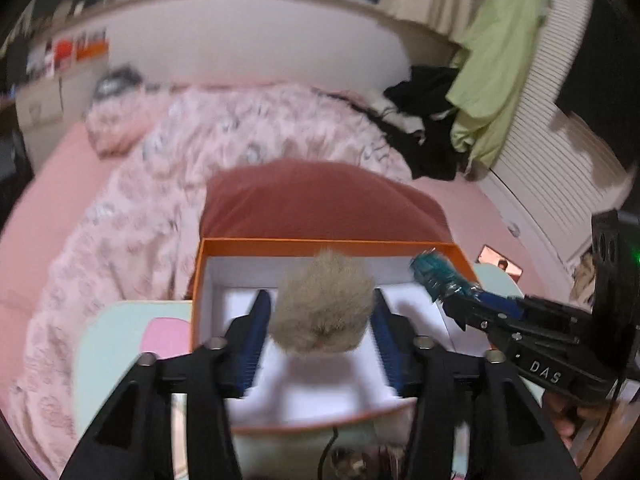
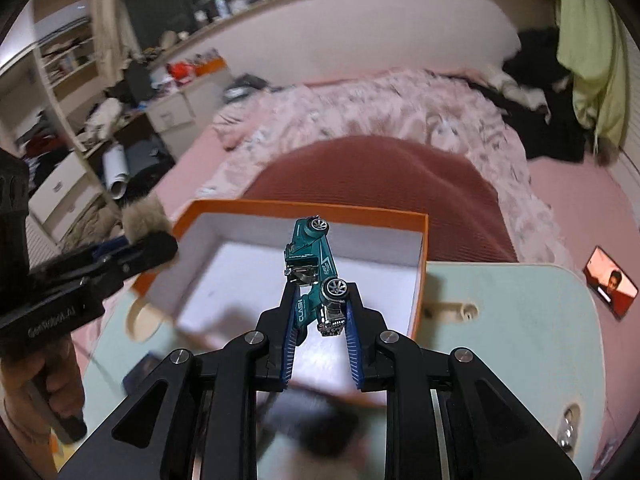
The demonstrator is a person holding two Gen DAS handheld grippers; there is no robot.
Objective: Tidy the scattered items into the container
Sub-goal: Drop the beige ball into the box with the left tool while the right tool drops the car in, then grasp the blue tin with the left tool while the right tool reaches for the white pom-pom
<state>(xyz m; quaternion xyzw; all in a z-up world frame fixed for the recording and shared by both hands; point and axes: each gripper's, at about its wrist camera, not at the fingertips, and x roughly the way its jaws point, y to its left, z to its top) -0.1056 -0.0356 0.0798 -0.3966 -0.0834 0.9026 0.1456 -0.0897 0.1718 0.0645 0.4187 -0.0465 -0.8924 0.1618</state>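
Hovering over the orange box, the left hand-held gripper pinches a beige fur pom-pom between its blue pads, above the box's white floor, which looks bare where it can be seen. To its right, the right hand-held gripper clamps a teal toy car nose-up over the same box on the pale green worktop. By the look of it, neither item is released yet, and blurred dark objects near the worktop's front edge may remain.

Pink bed, patterned duvet, cluttered shelves
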